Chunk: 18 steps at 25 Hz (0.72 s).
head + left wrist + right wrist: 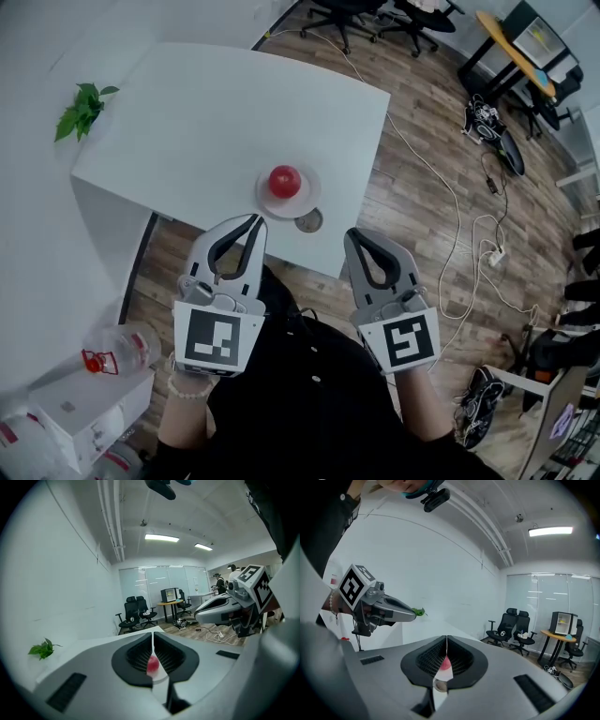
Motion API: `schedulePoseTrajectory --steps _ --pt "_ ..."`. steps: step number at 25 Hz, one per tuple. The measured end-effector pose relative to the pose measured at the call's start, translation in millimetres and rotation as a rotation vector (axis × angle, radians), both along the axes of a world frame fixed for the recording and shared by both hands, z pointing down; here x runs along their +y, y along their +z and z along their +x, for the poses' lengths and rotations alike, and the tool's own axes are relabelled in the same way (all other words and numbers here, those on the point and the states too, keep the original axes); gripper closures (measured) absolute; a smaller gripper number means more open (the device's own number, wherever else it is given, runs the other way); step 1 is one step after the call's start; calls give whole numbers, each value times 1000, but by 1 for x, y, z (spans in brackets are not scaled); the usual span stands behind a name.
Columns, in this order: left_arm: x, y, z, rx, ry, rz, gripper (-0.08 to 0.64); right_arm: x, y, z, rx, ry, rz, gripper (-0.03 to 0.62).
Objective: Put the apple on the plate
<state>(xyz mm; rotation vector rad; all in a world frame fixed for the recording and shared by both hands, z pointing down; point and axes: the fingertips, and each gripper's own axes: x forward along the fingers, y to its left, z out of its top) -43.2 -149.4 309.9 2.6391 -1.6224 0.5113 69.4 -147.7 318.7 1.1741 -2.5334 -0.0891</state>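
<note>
Left gripper (pixel 252 220) and right gripper (pixel 352 234) clenched, empty; apple (pixel 284 180) on plate (pixel 310 197) just beyond tips

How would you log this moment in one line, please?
apple: on plate | left gripper: shut, empty | right gripper: shut, empty | task: appears done

You have bright, even light from ceiling lamps (pixel 161 537) above and ahead of the left gripper (pixel 153 637). Both gripper views curve and darken at their edges; shadows are soft.
</note>
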Motion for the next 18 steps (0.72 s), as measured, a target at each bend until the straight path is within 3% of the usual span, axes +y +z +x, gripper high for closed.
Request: schedulePoseTrajectory --steps 18 --pt "3 0 7 0 22 -7 535 6 -1 1 9 -10 5 551"
